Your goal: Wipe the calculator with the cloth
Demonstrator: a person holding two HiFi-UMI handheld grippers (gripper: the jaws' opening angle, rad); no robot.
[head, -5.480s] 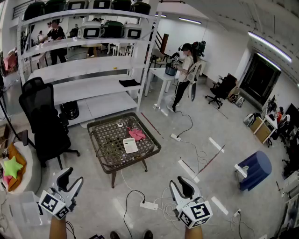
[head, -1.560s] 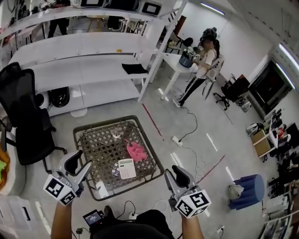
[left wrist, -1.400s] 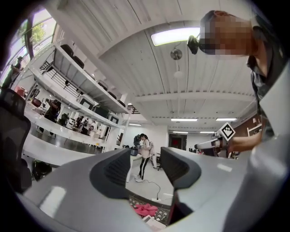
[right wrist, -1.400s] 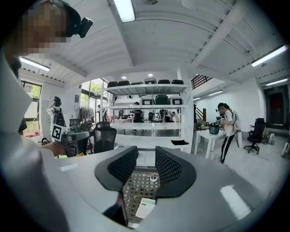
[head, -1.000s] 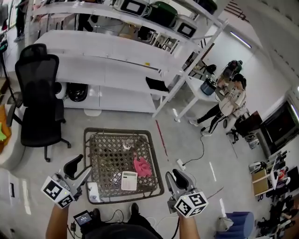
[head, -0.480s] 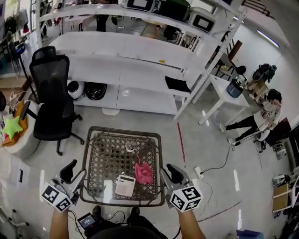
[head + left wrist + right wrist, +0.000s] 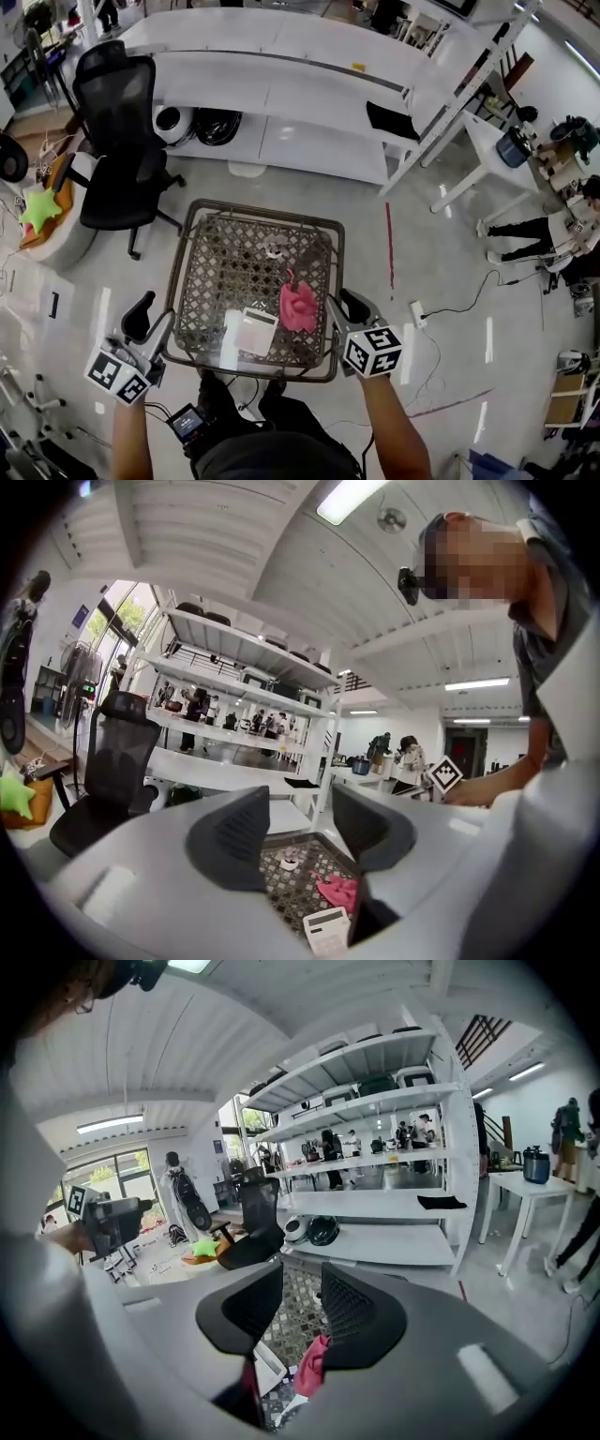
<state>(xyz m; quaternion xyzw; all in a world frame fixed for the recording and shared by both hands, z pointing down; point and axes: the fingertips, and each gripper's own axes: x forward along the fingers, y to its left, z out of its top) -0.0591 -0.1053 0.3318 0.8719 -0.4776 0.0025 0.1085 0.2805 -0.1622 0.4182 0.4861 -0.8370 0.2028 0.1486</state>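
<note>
A white calculator (image 7: 255, 330) lies near the front edge of the low lattice table (image 7: 181, 281), with a crumpled pink cloth (image 7: 300, 306) just to its right. My right gripper (image 7: 345, 307) hovers at the table's front right corner, close beside the cloth, jaws a little apart and empty. My left gripper (image 7: 150, 321) hangs off the table's front left corner, open and empty. In the left gripper view the left gripper (image 7: 300, 832) frames the cloth (image 7: 337, 891) and calculator (image 7: 328, 932). In the right gripper view the cloth (image 7: 314, 1363) shows below the right gripper (image 7: 302, 1305).
A small white object (image 7: 276, 248) sits at the table's far side. A black office chair (image 7: 122, 103) stands at the back left, white shelving (image 7: 281, 75) behind. A power strip (image 7: 417, 314) and cables lie on the floor to the right. A person (image 7: 562, 230) stands far right.
I have come up to the table's near edge. Both grippers dropped and moved toward the table; the right one now sits beside the pink cloth.
</note>
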